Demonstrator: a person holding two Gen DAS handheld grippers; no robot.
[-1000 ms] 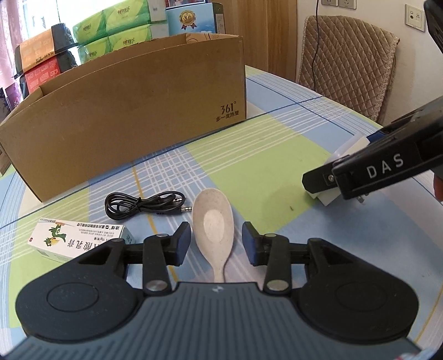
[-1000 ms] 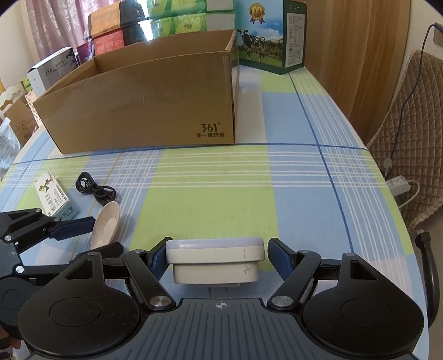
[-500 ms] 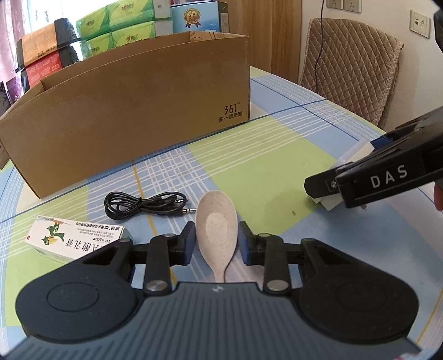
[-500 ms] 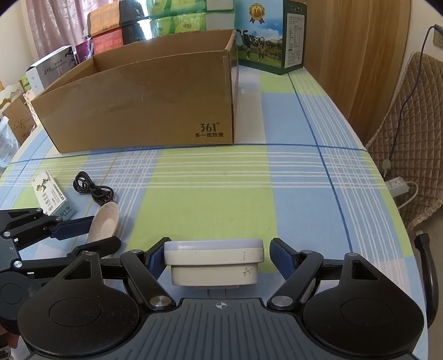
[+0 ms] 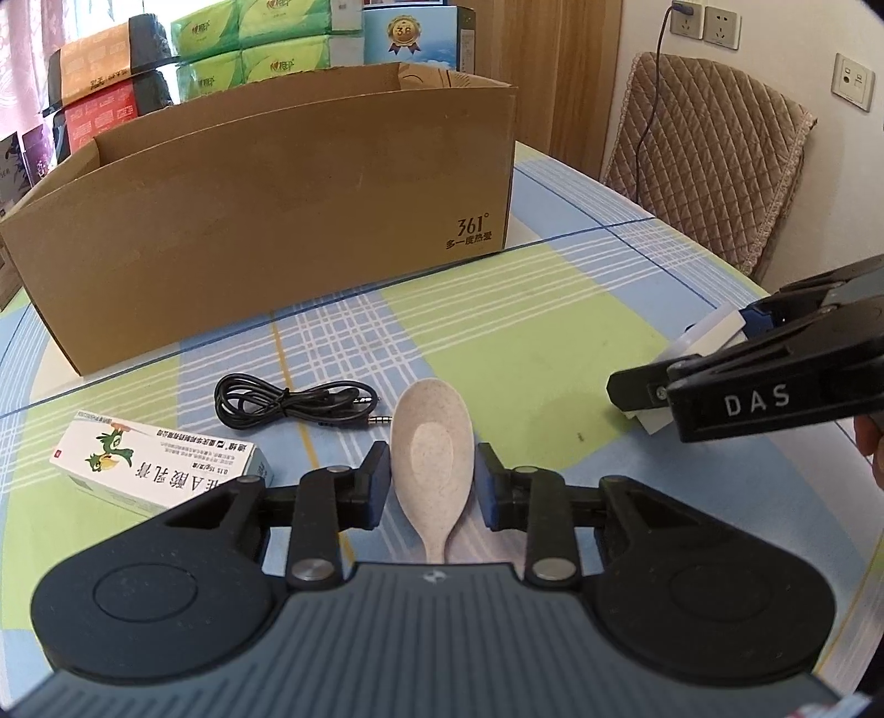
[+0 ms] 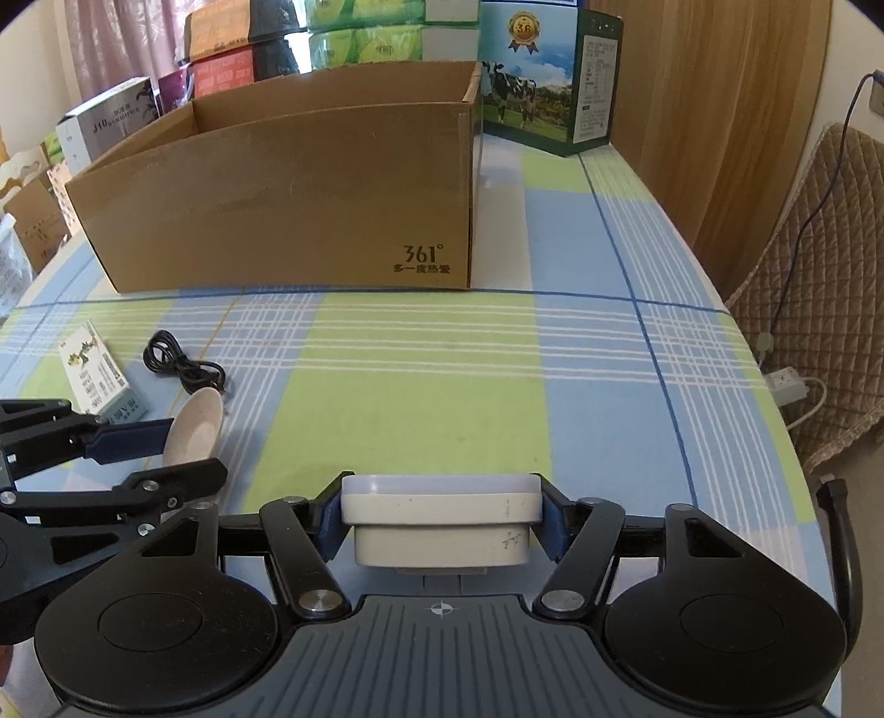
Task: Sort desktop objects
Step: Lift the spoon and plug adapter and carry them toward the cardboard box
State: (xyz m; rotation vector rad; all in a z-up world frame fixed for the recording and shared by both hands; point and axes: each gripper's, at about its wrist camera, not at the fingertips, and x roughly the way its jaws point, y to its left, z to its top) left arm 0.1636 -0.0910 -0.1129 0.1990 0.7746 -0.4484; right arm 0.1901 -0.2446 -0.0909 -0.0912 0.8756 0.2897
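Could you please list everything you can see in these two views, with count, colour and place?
cardboard box: 1, brown, open top, far side of the table
tablecloth: 1, blue, green and white check, covers the table
spoon: 1, beige, on the cloth between the left gripper's fingers
cable: 1, black, coiled, between the box and the spoon
carton: 1, white with green print, lying left of the spoon
plug-in device: 1, white, in the right gripper
milk box: 1, blue and green, behind the cardboard box
tissue packs: several, green, stacked behind the cardboard box
chair: 1, brown quilted cover, right of the table
left gripper: 1, black, closed against the spoon
right gripper: 1, black, shut on the plug-in device
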